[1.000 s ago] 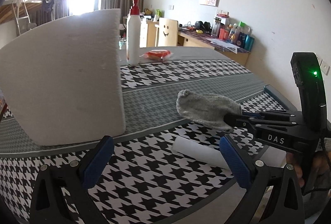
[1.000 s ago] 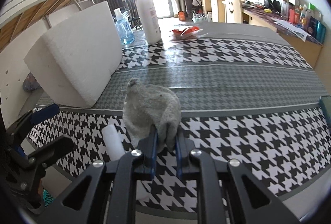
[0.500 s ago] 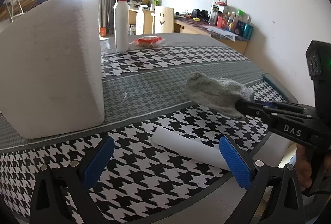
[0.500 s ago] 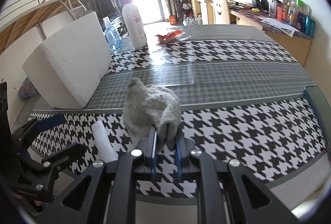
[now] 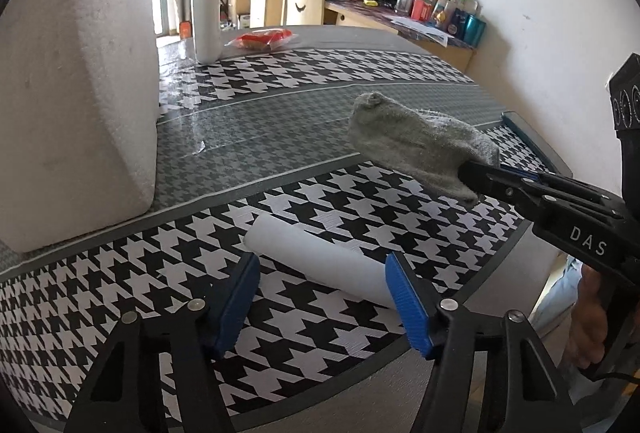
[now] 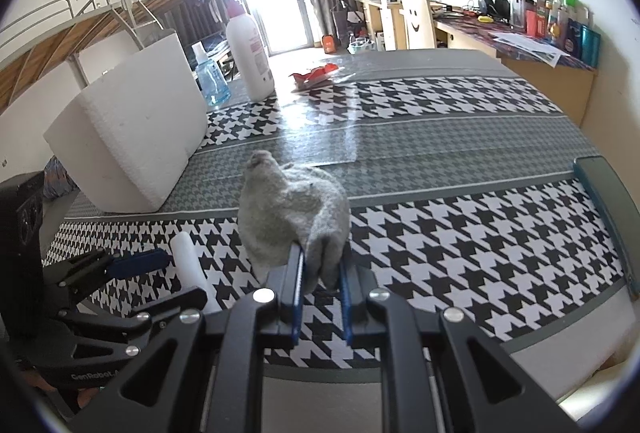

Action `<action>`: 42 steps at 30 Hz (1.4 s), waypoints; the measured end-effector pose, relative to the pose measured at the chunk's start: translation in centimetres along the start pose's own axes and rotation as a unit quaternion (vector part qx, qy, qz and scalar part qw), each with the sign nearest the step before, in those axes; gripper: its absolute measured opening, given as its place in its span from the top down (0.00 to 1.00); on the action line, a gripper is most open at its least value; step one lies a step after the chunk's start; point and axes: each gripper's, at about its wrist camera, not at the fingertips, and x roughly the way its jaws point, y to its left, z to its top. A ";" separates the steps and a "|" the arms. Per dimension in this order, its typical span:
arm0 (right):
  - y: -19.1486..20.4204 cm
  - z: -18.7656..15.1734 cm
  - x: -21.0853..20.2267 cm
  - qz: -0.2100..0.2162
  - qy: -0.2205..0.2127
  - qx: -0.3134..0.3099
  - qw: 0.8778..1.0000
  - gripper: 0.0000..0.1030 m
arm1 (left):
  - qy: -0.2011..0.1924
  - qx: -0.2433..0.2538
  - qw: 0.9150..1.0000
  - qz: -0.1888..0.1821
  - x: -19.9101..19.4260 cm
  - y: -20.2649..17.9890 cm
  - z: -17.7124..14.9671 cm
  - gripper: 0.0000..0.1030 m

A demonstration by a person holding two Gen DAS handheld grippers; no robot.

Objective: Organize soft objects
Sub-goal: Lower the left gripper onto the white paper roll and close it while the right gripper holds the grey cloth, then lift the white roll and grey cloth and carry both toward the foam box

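Observation:
My right gripper (image 6: pixel 320 265) is shut on a grey sock (image 6: pixel 294 213) and holds it above the houndstooth table; it also shows in the left wrist view (image 5: pixel 472 173) with the sock (image 5: pixel 412 145). A white foam roll (image 5: pixel 320 257) lies on the table near the front edge, just ahead of my open left gripper (image 5: pixel 324 281). The roll (image 6: pixel 190 265) lies beside the left gripper (image 6: pixel 132 265) in the right wrist view. A big white foam block (image 5: pixel 76 81) stands at the left.
A white pump bottle (image 5: pixel 206 5), a red packet (image 5: pixel 260 39) and a blue bottle (image 6: pixel 210 81) stand at the far side. The table's front edge (image 5: pixel 360 393) is close below. A teal object (image 6: pixel 608 201) lies at the right edge.
My left gripper has narrowed its opening and moved up to the foam roll. The right gripper still holds the sock, now a little further right of the block.

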 end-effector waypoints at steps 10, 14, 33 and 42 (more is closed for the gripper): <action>-0.5 -0.3 -0.5 0.002 -0.005 0.004 1.000 0.82 | -0.001 0.009 1.000 0.030 1.3 -1.0 1.8 0.59; -0.5 -0.4 -0.6 0.004 -0.007 0.004 1.000 0.82 | 0.008 0.000 0.999 0.032 1.2 -0.5 1.9 0.64; -0.6 -0.7 -1.1 0.017 -0.016 0.004 1.000 0.82 | -0.004 0.006 1.000 0.030 1.1 -0.6 1.7 0.90; -0.3 -0.5 -1.8 0.017 -0.025 0.001 1.000 0.82 | -0.026 0.006 1.000 0.017 -0.7 0.4 1.9 0.93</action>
